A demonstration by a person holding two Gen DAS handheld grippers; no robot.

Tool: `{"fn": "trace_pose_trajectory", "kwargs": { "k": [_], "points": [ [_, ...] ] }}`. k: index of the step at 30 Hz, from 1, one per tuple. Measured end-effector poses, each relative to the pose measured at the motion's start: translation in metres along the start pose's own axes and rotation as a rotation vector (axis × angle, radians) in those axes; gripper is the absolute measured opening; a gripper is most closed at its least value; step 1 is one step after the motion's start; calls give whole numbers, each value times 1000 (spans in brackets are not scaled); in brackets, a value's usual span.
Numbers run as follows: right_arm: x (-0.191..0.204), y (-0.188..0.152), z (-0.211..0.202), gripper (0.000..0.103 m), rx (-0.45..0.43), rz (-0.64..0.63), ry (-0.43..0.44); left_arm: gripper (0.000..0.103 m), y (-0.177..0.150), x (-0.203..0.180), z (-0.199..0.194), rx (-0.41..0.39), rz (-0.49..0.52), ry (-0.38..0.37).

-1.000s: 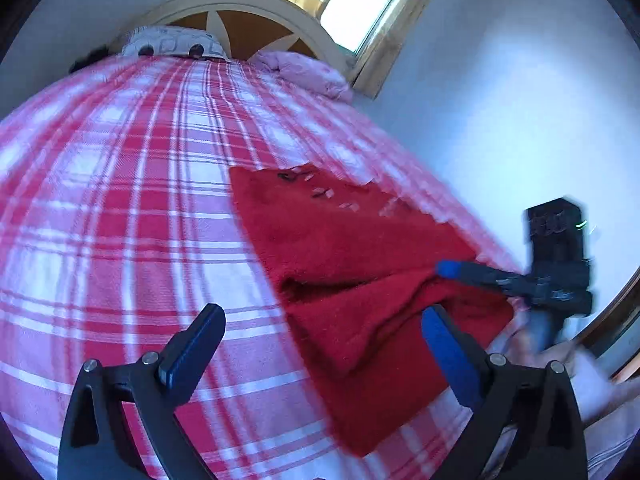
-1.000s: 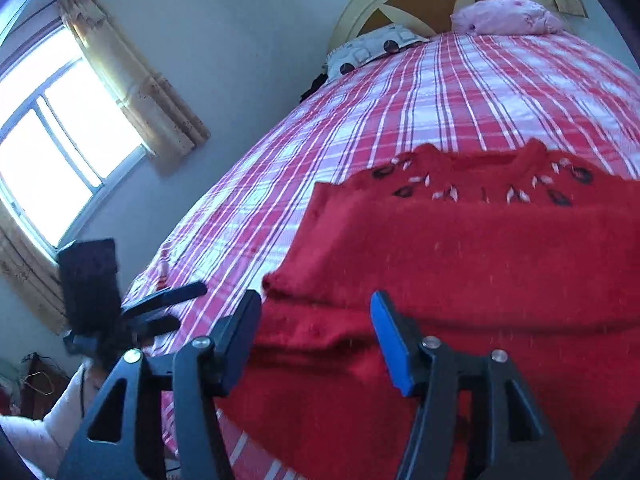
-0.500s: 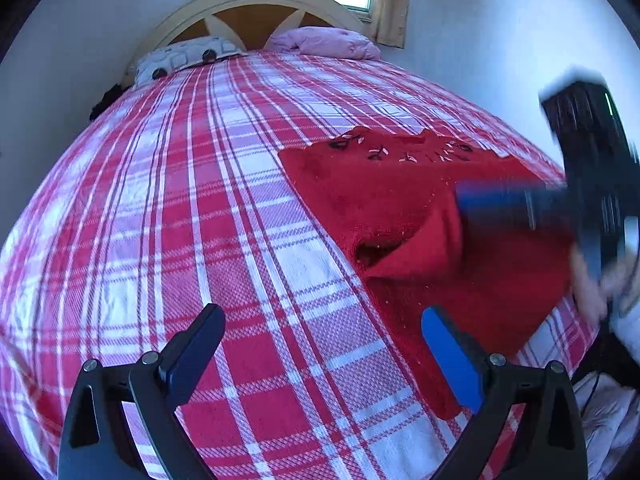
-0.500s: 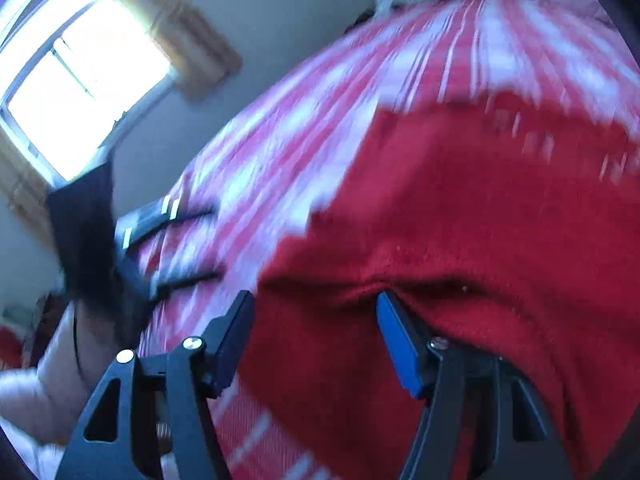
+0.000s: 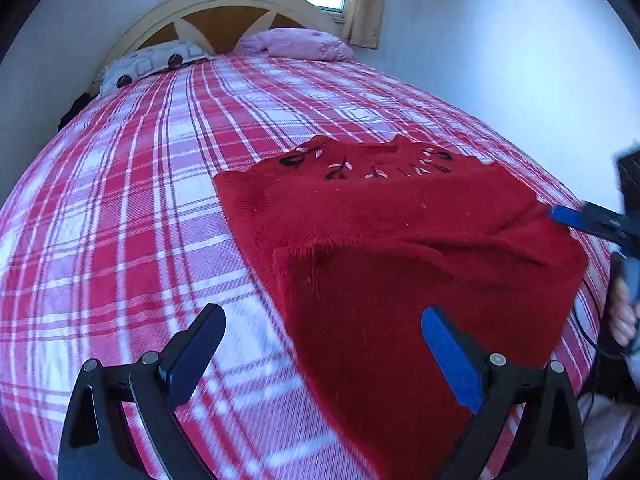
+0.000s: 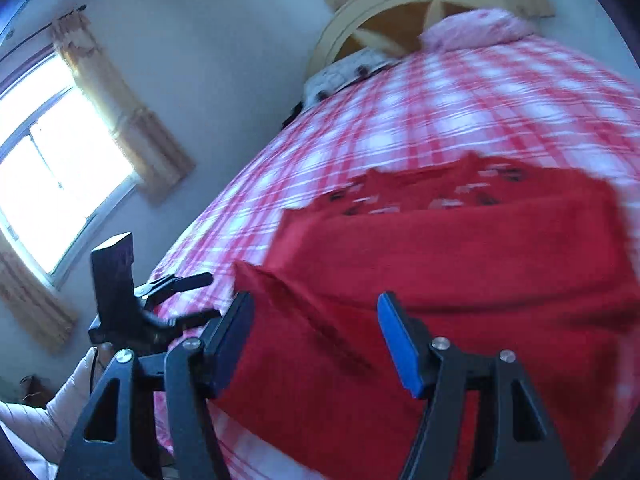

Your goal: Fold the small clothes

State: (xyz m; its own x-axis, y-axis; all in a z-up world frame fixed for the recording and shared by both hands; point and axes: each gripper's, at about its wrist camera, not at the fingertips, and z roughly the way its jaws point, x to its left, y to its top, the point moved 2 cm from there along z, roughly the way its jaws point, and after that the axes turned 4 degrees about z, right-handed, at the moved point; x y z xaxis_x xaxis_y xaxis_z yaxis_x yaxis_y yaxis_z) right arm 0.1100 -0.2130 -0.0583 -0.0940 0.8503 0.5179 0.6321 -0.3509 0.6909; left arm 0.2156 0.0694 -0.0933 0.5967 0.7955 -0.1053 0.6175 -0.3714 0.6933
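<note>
A fuzzy red knitted sweater (image 5: 400,248) with small black and white flowers near its collar lies flat on the red and white checked bed cover (image 5: 120,208). The left gripper (image 5: 324,344) hangs wide open over the sweater's near edge, holding nothing. The right gripper (image 6: 316,328) has just been opening its jaws; they stand apart above the sweater, with nothing pinched

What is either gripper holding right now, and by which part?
Nothing is held. The left gripper and right gripper are both open over the red sweater, which lies on the bed; no fingers pinch it.
</note>
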Motion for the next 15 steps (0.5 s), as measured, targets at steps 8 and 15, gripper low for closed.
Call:
{"fn": "trace_pose_trajectory", "kwargs": {
  "k": [8, 15],
  "points": [
    [-69, -16, -82, 73, -54, 49, -273, 43, 9, -8, 14, -36, -65, -50],
    [-72, -34, -74, 73, 104, -227, -405, 14, 12, -25, 4, -72, -34, -80]
  ]
}}
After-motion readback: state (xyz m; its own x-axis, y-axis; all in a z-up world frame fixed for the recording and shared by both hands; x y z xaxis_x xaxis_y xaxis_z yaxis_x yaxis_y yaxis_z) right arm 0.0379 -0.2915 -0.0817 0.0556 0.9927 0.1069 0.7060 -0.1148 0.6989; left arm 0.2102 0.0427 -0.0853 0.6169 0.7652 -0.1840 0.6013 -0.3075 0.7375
